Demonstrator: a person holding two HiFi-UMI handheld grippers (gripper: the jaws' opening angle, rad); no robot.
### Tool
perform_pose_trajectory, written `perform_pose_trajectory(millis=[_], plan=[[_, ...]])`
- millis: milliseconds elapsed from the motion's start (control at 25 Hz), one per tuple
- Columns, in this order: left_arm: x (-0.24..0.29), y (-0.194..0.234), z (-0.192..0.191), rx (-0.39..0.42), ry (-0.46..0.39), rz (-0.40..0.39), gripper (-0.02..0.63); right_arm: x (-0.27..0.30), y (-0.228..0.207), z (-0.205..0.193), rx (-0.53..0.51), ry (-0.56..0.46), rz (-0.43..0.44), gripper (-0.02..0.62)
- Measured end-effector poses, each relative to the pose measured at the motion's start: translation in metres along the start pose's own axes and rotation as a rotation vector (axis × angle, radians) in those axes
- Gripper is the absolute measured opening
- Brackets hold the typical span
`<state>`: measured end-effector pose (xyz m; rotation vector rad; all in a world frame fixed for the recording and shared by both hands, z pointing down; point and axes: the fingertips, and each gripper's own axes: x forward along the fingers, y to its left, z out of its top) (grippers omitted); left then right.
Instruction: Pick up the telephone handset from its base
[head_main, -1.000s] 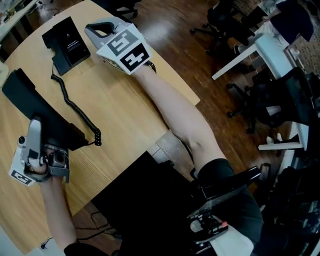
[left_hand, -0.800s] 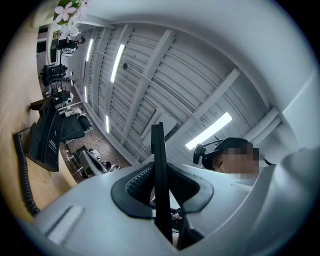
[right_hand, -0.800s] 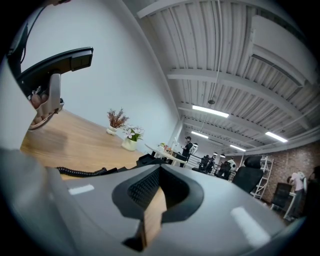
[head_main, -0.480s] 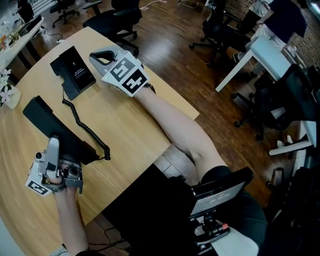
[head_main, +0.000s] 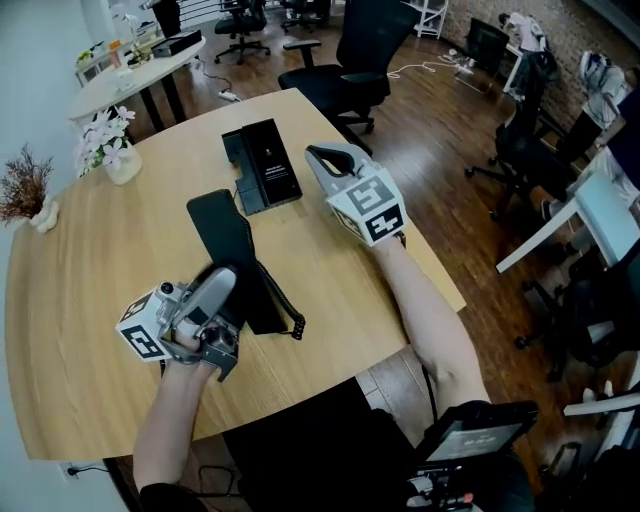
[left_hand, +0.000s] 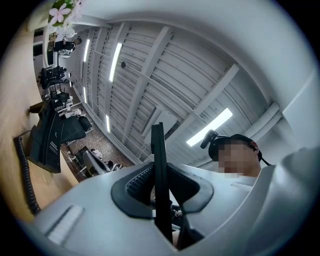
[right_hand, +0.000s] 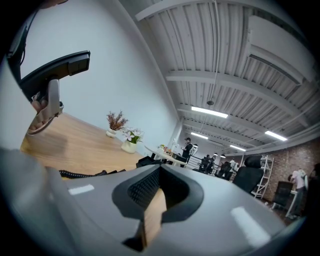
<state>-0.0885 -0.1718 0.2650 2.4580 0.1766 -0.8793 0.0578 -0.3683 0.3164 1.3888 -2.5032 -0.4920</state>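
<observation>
- The round wooden counter (head_main: 100, 260) carries the phone base and spreads out from it on every side.
- A black office chair (head_main: 350, 50) stands on the floor beyond the base, past the counter's far edge.
- The right gripper (head_main: 322, 155) lies level just to the right of the base, apart from it. Its jaws are clenched together with nothing between them; only a sliver of wood shows through the gap in the right gripper view.
- The left gripper (head_main: 222, 285) is on the person's side of the base, well apart from it and tilted upward. Its jaws are grasping the handset by its near end; in the left gripper view the handset stands edge-on between the pads.
- The black handset (head_main: 232, 250) is off the base, held above the counter between the base and the person, with its free end pointing toward the base.
- The black base (head_main: 262, 165) sits flat on the counter with its cradle bare.
- A coiled black cord (head_main: 285, 305) hangs from the handset's near end, on the person's side of the base.
- A white vase of pale flowers (head_main: 112, 155) stands left of the base, near the counter's edge.
- A small dried plant (head_main: 25, 190) stands farther left of the base than the vase.
</observation>
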Motion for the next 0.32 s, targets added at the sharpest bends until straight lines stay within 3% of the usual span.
perform_pose_trajectory(millis=[320], plan=[[-0.0008, -0.0057, -0.0019, 0.001, 0.017, 0.027, 0.079, -0.0033, 0.0062, 0.0000, 0.011, 0.007, 0.004, 0.003]])
